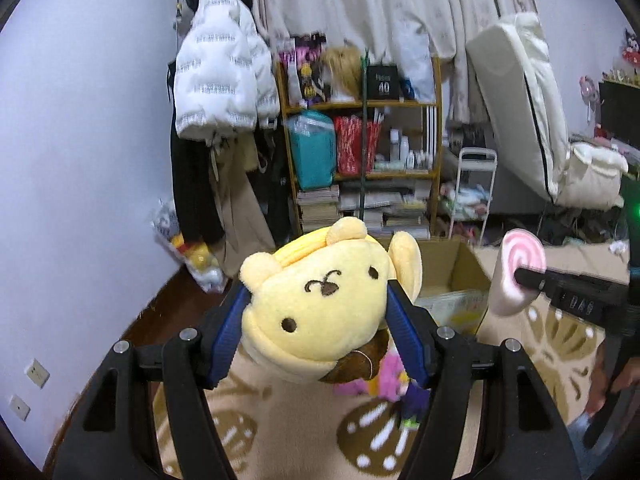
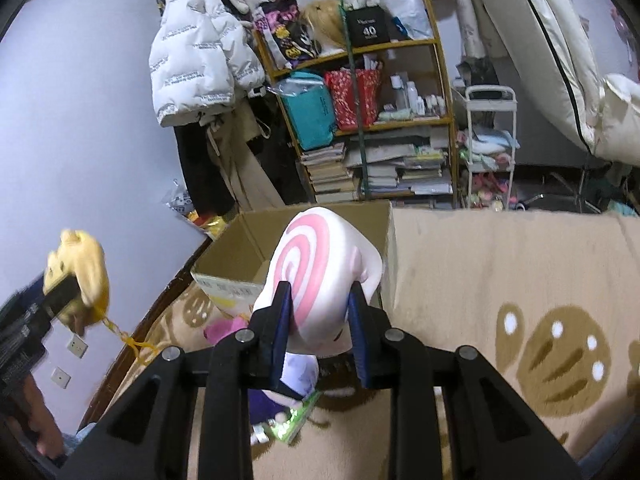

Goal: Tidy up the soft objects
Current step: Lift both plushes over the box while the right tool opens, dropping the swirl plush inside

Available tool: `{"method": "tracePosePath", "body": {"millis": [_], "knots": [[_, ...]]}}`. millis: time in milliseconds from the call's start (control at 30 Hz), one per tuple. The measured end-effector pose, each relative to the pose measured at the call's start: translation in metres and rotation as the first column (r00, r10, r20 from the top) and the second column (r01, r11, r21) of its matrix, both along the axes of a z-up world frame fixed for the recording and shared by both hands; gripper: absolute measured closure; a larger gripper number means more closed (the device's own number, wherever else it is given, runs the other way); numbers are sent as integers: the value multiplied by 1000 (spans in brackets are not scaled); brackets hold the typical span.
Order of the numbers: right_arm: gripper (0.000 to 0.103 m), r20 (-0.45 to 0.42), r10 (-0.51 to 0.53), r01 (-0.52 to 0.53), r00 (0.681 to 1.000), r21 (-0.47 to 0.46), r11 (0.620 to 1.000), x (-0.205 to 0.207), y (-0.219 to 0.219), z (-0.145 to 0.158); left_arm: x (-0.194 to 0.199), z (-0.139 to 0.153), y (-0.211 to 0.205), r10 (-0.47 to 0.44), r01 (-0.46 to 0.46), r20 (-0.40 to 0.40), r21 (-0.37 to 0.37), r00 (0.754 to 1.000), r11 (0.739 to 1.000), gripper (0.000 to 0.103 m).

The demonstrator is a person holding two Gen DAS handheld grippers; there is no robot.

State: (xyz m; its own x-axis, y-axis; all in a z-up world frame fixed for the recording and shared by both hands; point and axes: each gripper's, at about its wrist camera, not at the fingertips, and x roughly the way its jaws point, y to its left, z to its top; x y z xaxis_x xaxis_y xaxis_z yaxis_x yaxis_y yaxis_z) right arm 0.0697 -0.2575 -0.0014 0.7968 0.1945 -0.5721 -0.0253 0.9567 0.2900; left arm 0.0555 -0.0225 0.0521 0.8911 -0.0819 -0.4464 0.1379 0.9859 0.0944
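A yellow plush dog head (image 1: 320, 304) with a brown beret sits squeezed between the blue pads of my left gripper (image 1: 316, 300), held above the carpet; from the right wrist view the same plush (image 2: 80, 272) shows at the far left with a yellow chain dangling. My right gripper (image 2: 320, 300) is shut on a white soft roll with a pink spiral face (image 2: 312, 276); the roll (image 1: 520, 272) also appears at the right of the left wrist view. An open cardboard box (image 2: 248, 240) stands just beyond both toys.
A pink plush (image 2: 224, 328) and a purple-and-white doll (image 2: 288, 392) lie on the beige patterned carpet (image 2: 500, 280) below the grippers. A cluttered shelf (image 1: 360, 140), hanging coats (image 1: 216, 80), a white trolley (image 2: 488, 140) and a leaning mattress (image 1: 520, 112) line the back.
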Motion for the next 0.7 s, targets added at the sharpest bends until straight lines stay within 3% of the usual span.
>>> {"method": "tracePosePath", "body": {"millis": [200,400,700], "knots": [[74,68,24,-20,997,-53,998,13,9,25,12,34,-17,-18,10,116,71,993,997,36],[74,124,40,-31,991,-75,997,34,10,47,31,51,-32,-23,16,165,45,986,999,36],[73,176,60,-48,983,-72,996,60,7,54,64,29,-49,-47,39,150,58,987,998,36]]}}
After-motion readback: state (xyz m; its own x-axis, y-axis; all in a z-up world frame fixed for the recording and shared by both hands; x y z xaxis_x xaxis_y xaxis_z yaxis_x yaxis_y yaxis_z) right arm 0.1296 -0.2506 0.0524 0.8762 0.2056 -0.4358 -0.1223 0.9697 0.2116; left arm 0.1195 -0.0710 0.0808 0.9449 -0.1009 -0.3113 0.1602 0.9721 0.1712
